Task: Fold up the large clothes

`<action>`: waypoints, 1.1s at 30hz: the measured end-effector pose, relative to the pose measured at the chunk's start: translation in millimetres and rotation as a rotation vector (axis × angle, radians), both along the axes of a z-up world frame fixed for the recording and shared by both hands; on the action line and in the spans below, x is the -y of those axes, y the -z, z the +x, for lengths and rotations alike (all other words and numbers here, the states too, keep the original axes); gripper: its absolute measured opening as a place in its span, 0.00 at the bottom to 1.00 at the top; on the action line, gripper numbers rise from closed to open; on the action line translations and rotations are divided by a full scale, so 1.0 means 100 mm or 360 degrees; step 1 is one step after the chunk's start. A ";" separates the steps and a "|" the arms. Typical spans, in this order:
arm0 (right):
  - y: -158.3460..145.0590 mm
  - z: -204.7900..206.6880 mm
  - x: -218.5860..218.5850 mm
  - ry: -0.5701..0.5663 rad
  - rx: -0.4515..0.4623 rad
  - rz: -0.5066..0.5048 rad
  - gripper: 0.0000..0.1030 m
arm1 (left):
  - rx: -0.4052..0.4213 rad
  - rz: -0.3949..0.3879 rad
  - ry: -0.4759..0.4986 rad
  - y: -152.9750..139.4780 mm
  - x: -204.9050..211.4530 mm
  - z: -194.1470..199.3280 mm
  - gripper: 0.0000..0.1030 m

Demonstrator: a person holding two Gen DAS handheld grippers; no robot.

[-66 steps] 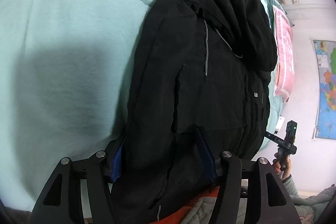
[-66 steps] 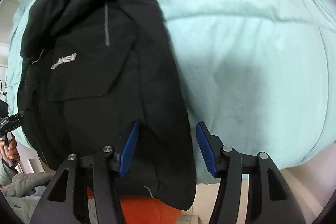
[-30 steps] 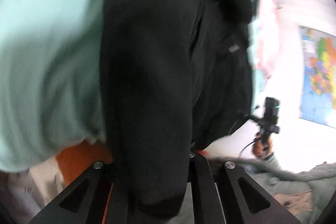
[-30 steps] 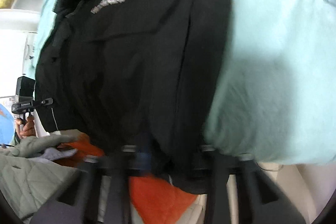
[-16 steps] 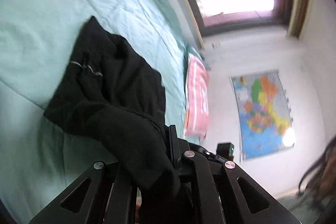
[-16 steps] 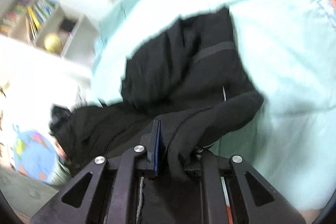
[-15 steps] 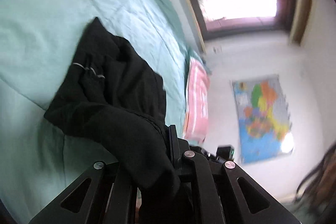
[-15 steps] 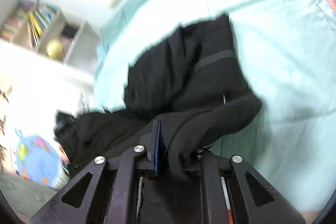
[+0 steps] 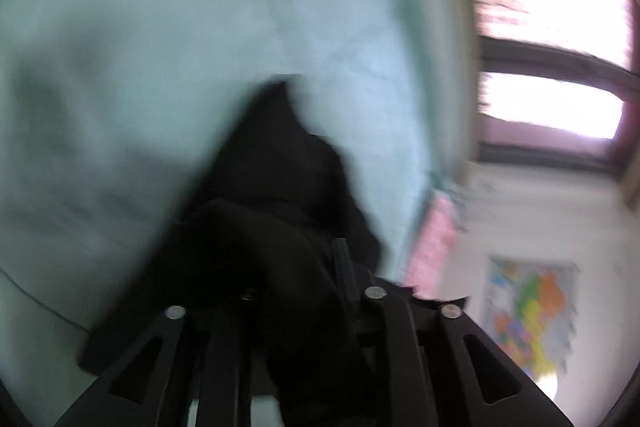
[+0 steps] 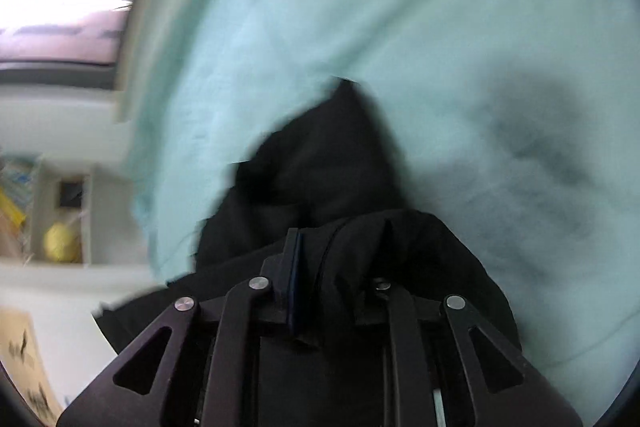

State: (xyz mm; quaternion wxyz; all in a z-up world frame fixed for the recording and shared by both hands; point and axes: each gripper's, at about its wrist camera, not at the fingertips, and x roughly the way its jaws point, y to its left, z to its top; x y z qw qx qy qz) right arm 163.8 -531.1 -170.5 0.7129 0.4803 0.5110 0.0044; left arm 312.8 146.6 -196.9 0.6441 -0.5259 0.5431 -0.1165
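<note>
A black jacket (image 9: 280,187) lies on a pale green quilt (image 9: 160,27), its far end bunched ahead of me. My left gripper (image 9: 296,267) is shut on a fold of the jacket's hem, which drapes over its fingers. In the right wrist view the black jacket (image 10: 332,155) also runs up from the jaws. My right gripper (image 10: 336,259) is shut on the jacket's other bottom corner, with black cloth wrapped over its right finger. Both views are blurred by motion.
The quilt (image 10: 440,7) fills most of both views. A window (image 9: 552,51), a pink pillow (image 9: 436,239) and a wall map (image 9: 532,319) are to the right. A shelf with a yellow ball (image 10: 60,239) stands at the left.
Both grippers closed on the jacket's hem, lifted it off the bed's edge and carried it forward over the jacket. The far part now looks smaller and nearer.
</note>
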 end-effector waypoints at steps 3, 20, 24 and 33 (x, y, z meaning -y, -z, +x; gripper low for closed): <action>0.43 0.01 0.00 0.0043 -0.0100 0.0075 0.23 | -0.0151 -0.0141 -0.0088 0.47 -0.02 0.04 0.28; -1.20 -0.38 0.45 -0.0207 0.0281 -0.0486 0.66 | 0.0481 0.0176 0.0174 -1.01 -0.54 0.18 0.78; -0.98 0.02 0.07 -0.0439 0.0216 -0.0844 0.66 | 0.0379 0.0610 0.0377 -0.84 -0.05 0.45 0.78; -0.40 0.97 -0.05 -0.0681 0.0191 -0.0952 0.66 | 0.0264 0.0703 0.0548 -0.38 0.21 1.09 0.78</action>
